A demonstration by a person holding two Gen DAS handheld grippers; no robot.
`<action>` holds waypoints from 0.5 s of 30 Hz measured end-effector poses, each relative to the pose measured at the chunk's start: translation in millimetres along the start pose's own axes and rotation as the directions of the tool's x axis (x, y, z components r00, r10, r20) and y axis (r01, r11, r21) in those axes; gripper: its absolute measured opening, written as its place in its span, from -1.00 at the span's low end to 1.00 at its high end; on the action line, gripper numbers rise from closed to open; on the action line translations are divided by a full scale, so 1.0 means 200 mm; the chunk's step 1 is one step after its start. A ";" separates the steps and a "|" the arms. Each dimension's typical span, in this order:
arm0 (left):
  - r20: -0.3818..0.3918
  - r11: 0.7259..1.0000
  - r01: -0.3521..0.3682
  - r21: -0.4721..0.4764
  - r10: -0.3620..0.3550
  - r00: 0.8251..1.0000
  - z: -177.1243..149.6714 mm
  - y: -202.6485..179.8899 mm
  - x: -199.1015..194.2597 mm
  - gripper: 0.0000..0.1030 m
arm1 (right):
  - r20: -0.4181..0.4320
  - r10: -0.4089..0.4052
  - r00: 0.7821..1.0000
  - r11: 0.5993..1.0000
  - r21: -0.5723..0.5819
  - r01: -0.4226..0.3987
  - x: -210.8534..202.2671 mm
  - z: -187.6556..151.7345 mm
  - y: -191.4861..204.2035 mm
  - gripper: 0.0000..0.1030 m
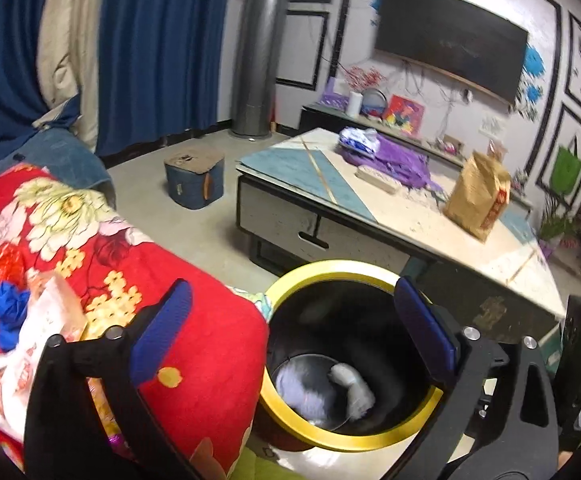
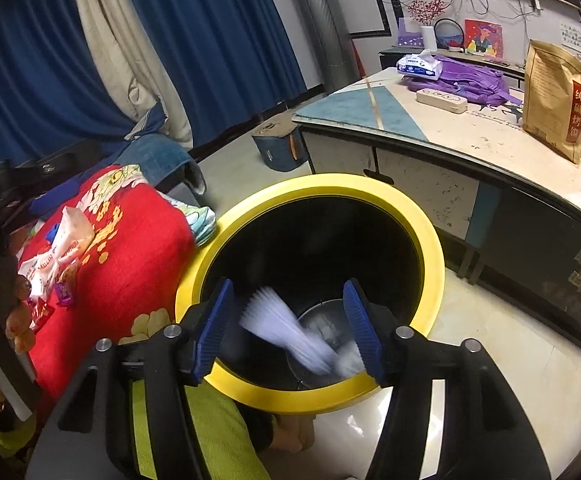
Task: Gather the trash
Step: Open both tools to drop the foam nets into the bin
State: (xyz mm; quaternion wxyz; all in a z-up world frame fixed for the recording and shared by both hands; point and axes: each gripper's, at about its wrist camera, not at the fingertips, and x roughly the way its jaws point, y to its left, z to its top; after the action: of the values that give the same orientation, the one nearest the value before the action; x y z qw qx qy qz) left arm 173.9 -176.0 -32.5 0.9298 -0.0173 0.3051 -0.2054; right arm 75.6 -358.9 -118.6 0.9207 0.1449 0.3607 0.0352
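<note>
Two wrist views look down into a black bin with a yellow rim [image 2: 430,240], standing on the floor between a red floral blanket [image 2: 138,264] and a low counter [image 2: 470,136]. The right hand-held gripper [image 2: 290,328] hangs over the bin mouth, jaws parted and pinching nothing; a blurred white tissue [image 2: 286,332] is between them, seemingly falling in. The left hand-held gripper [image 1: 290,336] is spread wide and empty over the bin's near-left edge, with white scraps [image 1: 350,392] at the bottom. The remaining trash, a heap of wrappers [image 1: 30,344], lies on the blanket left of both, nearer the left hand-held gripper.
</note>
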 end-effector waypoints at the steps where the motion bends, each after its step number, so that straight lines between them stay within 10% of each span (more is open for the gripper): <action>1: 0.001 1.000 -0.003 -0.017 0.003 1.000 0.00 0.02 -0.01 0.80 | 0.006 0.005 1.000 1.000 0.000 -0.005 0.00 0.00 0.00 0.15; 15: 0.082 0.989 -0.093 -0.113 0.102 0.991 -0.04 0.21 -0.27 0.80 | 0.067 0.050 0.996 0.996 -0.080 -0.044 -0.07 0.02 0.14 0.36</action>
State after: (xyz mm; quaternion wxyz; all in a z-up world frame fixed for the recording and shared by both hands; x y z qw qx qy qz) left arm 145.7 -115.5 -15.2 0.9488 -0.0621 0.2753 -0.1419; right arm 69.1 -335.7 -97.5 0.9366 0.1180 0.3233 0.0660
